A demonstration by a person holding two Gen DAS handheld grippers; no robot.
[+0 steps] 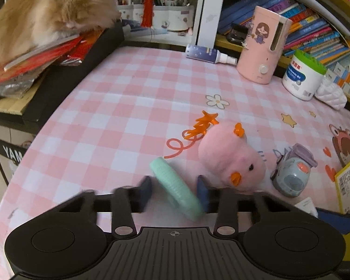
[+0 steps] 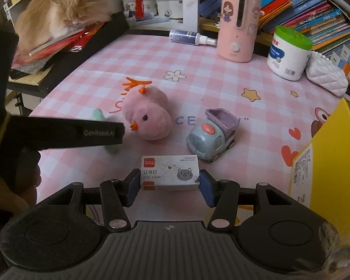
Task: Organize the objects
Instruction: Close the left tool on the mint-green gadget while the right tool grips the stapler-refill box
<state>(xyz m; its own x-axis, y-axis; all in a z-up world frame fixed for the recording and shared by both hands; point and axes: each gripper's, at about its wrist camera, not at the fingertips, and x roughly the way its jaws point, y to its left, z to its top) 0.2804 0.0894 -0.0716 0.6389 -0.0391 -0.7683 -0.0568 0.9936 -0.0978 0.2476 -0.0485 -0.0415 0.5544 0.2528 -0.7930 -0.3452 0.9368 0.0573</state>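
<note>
Orange long-haired cat [image 2: 65, 9] lying on a stack of red folders [image 2: 58, 44], back left. Pink humidifier [image 2: 238, 23] with a girl sticker stands upright at the table's far edge; spray bottle [image 2: 191, 37] lies on its side just left of it. Green-lidded white tub [image 2: 289, 52] beside a white quilted pouch [image 2: 326, 75]. Books [image 2: 303, 4] shelved behind.

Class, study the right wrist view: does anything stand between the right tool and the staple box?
Nothing visible does. The right tool has the staple box directly between its pads, which meet its two short ends; the toy car and pink plush chick sit beyond it.
</note>
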